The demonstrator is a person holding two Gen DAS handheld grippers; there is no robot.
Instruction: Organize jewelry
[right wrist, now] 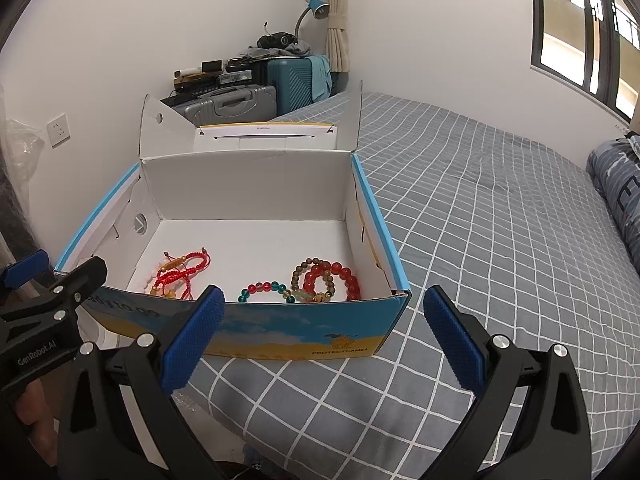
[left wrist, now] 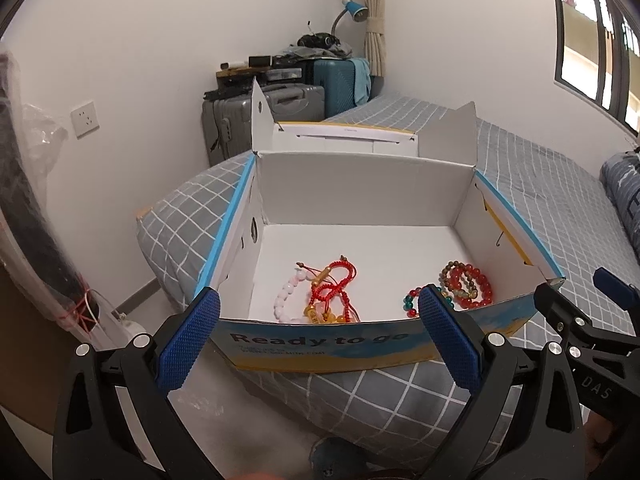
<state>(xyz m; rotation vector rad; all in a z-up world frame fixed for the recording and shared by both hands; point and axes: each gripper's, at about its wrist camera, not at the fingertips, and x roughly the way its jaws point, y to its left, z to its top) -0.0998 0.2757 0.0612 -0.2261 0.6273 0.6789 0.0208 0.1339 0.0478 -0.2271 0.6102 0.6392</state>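
An open cardboard box [left wrist: 360,184] [right wrist: 248,176] sits on the bed corner with its lid folded back. Inside lie red cord bracelets [left wrist: 334,282] [right wrist: 182,270], a pale pink bead bracelet [left wrist: 286,294], a green-and-red bead bracelet [right wrist: 262,289] [left wrist: 410,300], and red and brown bead bracelets [left wrist: 468,282] [right wrist: 328,278]. My left gripper [left wrist: 316,344] is open and empty, in front of the box's near wall. My right gripper [right wrist: 324,340] is open and empty, near the box's front right corner. Each gripper shows at the edge of the other's view.
The bed [right wrist: 500,220] has a grey checked sheet, with a folded blue quilt [right wrist: 620,184] at the far right. Suitcases [left wrist: 280,108] stacked with clutter and a desk lamp [left wrist: 354,10] stand by the wall behind. A plastic-wrapped dark bundle [left wrist: 36,220] leans at the left.
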